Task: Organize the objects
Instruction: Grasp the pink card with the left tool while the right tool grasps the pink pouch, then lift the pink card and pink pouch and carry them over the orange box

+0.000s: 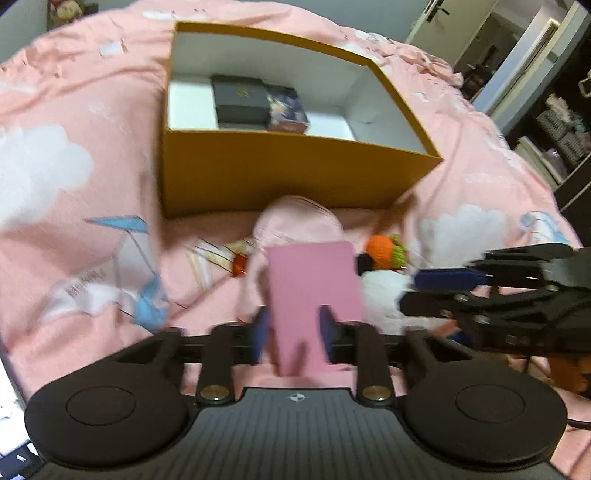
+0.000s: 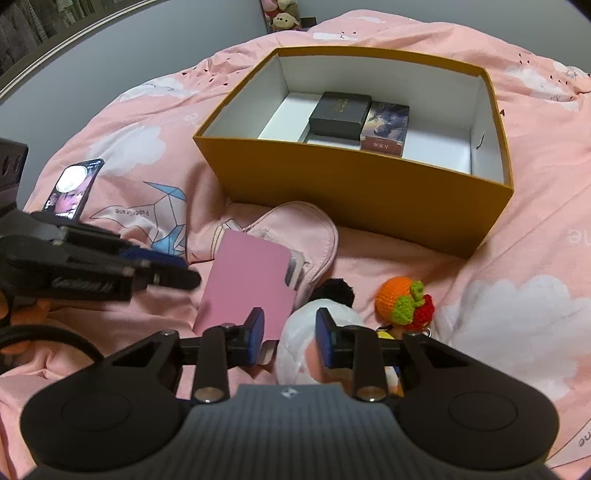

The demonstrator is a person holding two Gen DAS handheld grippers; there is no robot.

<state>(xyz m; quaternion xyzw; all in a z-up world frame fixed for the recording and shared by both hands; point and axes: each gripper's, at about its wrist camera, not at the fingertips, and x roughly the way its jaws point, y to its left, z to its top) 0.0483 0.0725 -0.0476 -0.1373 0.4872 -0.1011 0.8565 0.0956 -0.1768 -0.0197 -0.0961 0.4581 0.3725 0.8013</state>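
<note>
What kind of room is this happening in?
Most likely a bedroom: everything lies on a pink cloud-print quilt, soft toys sit against the far wall, and shelves of folded things show off to one side.

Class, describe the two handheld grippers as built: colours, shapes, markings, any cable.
Both the left gripper and right gripper are matte black, with blue pads on the fingers, round side discs, silver bolts, and a ribbed body bearing a small white emblem. A black cable loops beside the left one.

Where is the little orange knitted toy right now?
The orange knitted toy lies on the pink bedspread in front of the yellow box, right of the white plush.
</note>
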